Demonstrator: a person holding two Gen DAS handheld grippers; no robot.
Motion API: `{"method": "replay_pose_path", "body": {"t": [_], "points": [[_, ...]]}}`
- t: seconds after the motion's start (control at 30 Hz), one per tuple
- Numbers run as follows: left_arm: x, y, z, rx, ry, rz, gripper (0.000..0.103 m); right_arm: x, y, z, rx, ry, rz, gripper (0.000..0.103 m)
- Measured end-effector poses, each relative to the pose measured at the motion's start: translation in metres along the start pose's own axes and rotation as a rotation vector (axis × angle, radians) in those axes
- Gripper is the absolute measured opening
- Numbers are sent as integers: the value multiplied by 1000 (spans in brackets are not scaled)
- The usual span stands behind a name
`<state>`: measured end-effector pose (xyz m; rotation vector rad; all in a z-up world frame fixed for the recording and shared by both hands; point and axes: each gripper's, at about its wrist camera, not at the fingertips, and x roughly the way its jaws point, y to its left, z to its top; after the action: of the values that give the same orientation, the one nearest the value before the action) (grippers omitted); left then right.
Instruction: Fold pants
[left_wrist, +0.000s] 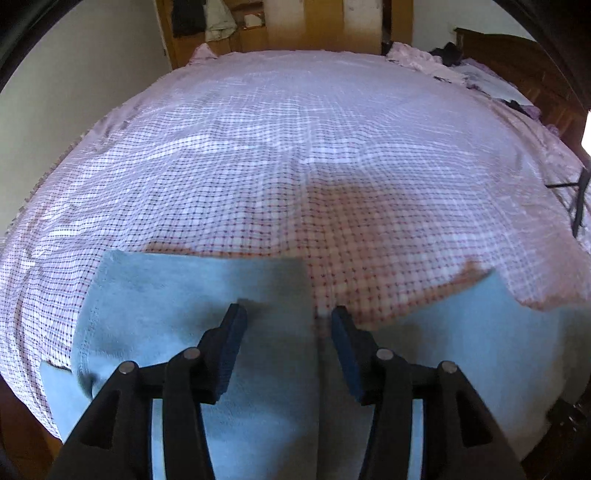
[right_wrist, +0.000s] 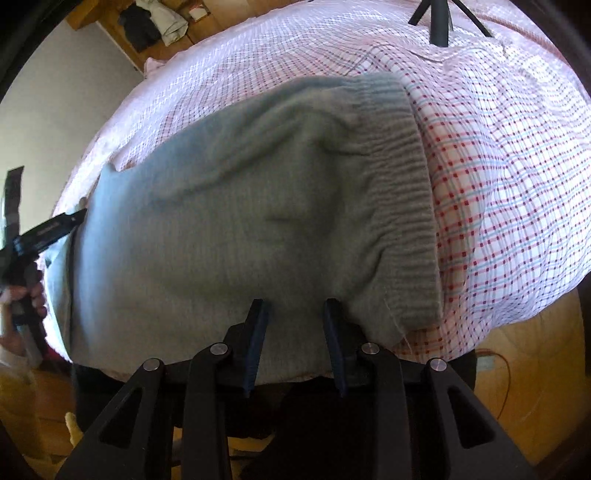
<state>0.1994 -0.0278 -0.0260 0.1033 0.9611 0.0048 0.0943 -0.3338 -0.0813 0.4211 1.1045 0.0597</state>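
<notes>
Light blue pants (right_wrist: 240, 221) lie flat on the checked bed sheet (right_wrist: 498, 166), ribbed waistband (right_wrist: 410, 177) to the right. My right gripper (right_wrist: 295, 310) hovers over the near edge of the pants by the waistband, its jaws a little apart and the cloth lying flat beneath them. In the left wrist view my left gripper (left_wrist: 288, 317) stands open above a pants leg (left_wrist: 177, 314), whose hem lies just ahead of the fingertips; nothing is pinched. More blue cloth (left_wrist: 480, 350) shows at the right. From the right wrist view the left gripper (right_wrist: 48, 229) sits at the pants' far left end.
A black tripod (right_wrist: 439, 22) stands on the bed beyond the waistband; one of its legs (left_wrist: 580, 199) shows at the right of the left wrist view. Loose clothes (left_wrist: 443, 59) lie at the far corner. A wooden cupboard (left_wrist: 258, 33) stands behind the bed. A hand (right_wrist: 26, 295) holds the left gripper.
</notes>
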Motion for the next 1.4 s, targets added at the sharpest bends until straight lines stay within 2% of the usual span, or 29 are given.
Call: {"method": "replay_pose_path", "body": {"t": [0.1, 0.13, 0.23, 0.3, 0.4, 0.53, 0.77, 0.93, 1.2, 1.4], "points": [[0, -3, -2, 24, -35, 27, 48, 0, -1, -2, -2, -5, 3, 24], [1, -3, -3, 33, -46, 30, 35, -1, -2, -2, 0, -7, 6, 24], [0, 1, -3, 33, -50, 1, 12, -2, -5, -5, 8, -13, 20, 25], [-7, 8, -2, 11, -62, -29, 7, -4, -8, -6, 9, -15, 23, 25], [-27, 20, -4, -18, -101, -70, 5, -7, -14, -8, 6, -15, 22, 25], [-72, 43, -11, -37, -176, -78, 5, -10, -15, -10, 4, -14, 18, 25], [-138, 102, -43, -135, -266, -18, 5, -8, -9, -8, 0, -15, 6, 25], [-154, 150, -84, -227, -255, 37, 5, -7, -6, -7, 8, -10, 0, 25], [-120, 202, -151, -374, -126, 82, 5, -4, 8, 1, 5, 12, -43, 25], [-97, 219, -181, -446, -72, 33, 5, 2, 17, 7, 12, 26, -67, 25]]}}
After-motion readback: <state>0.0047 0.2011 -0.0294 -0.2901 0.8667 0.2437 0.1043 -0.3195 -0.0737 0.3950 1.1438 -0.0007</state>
